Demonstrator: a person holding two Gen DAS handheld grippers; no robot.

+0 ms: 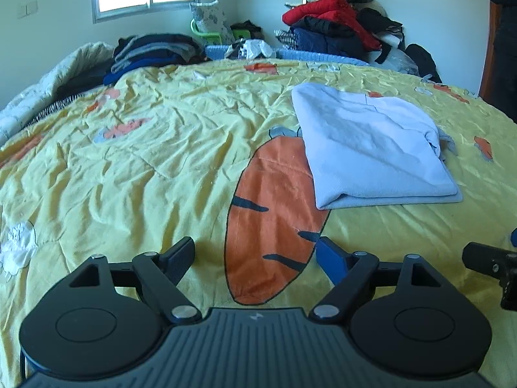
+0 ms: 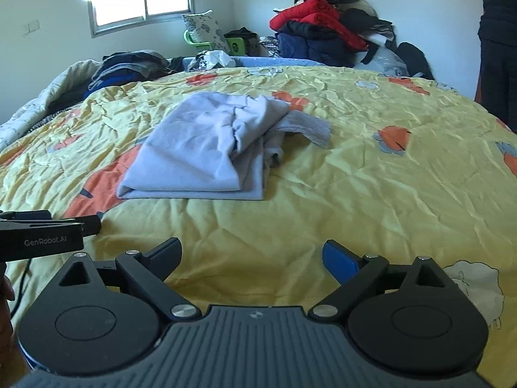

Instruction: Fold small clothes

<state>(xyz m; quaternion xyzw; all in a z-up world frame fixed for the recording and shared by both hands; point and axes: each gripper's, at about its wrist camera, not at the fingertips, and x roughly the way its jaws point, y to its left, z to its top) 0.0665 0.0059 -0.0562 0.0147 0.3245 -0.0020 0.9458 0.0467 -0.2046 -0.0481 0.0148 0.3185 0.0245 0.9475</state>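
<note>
The pale blue garment (image 1: 371, 148) lies folded on the yellow carrot-print bedspread (image 1: 145, 168), at right of centre in the left wrist view and at left of centre in the right wrist view. It appears to be a soft, light knit: limp, likely to sag and slide out of shape if lifted by one point. The near folded edge looks tidy; the far right side is bunched, with a loose grey-blue flap (image 2: 307, 127) trailing onto the spread. A hold at the two near corners, or on that loose flap, seems the soundest. The left gripper (image 1: 255, 255) and the right gripper (image 2: 252, 255) both stand spread wide with nothing between the jaws, at the bottom of their frames, well short of the garment. No obstruction lies between tools and cloth. A stack of dark clothes (image 1: 152, 51) sits upper left, a heap of red and dark jackets (image 2: 323, 29) upper right, both well apart. A dark-clothed person (image 2: 497, 38) stands at the far right edge.
</note>
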